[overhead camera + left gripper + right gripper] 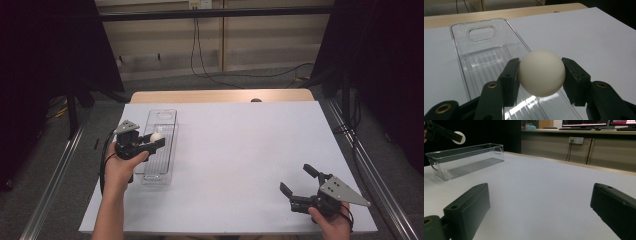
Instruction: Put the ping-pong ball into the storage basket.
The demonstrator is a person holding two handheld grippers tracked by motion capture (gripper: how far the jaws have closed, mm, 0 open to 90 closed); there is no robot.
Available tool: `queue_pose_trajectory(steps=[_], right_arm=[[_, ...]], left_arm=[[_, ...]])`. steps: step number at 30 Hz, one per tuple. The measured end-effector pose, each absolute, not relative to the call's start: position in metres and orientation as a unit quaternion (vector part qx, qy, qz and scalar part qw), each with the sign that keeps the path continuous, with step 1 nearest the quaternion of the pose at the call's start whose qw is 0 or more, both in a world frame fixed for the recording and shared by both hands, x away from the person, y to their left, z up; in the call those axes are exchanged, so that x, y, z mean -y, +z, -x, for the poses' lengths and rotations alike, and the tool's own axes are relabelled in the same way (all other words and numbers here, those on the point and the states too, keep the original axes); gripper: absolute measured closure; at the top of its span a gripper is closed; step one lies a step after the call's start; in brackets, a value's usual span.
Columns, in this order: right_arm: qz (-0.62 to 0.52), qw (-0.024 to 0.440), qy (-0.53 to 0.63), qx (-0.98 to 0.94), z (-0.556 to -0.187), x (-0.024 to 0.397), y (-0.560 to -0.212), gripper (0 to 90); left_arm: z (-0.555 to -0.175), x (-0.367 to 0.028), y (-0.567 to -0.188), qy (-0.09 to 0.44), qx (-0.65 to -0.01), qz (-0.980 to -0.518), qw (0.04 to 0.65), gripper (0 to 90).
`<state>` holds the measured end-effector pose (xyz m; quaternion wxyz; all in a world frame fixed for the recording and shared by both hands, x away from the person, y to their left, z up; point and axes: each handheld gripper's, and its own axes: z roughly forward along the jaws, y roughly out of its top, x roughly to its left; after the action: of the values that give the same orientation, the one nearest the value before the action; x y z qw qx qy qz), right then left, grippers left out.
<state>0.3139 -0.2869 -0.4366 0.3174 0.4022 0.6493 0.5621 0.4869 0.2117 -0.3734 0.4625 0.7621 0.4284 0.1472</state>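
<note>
Left of centre in the high view, the left gripper (150, 141) clamps a white ball (156, 136) above the clear tray (161, 175). The ball looks light, smooth and prone to slip, so it is best pinched across its widest part. The left gripper view shows both pads meeting its sides; the right gripper (298, 181), at lower right, gapes with nothing in it.

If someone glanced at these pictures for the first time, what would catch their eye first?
First, the smooth white round ball, clamped in the left gripper and held above the long clear plastic tray on the left side of the white table. Next, the right gripper, open and holding nothing, at the near right corner of the table, well apart from the tray.
</note>
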Motion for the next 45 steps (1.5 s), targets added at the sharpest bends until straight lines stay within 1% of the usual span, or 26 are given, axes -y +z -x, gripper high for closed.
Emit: queue_pose_trajectory(steps=[45], right_arm=[[-0.403,0.316,0.561,-0.650,-0.313,0.287,-0.436,1.9]], left_arm=[[-0.494,-0.219,-0.390,0.169,-0.445,-0.759,0.445,50.9]])
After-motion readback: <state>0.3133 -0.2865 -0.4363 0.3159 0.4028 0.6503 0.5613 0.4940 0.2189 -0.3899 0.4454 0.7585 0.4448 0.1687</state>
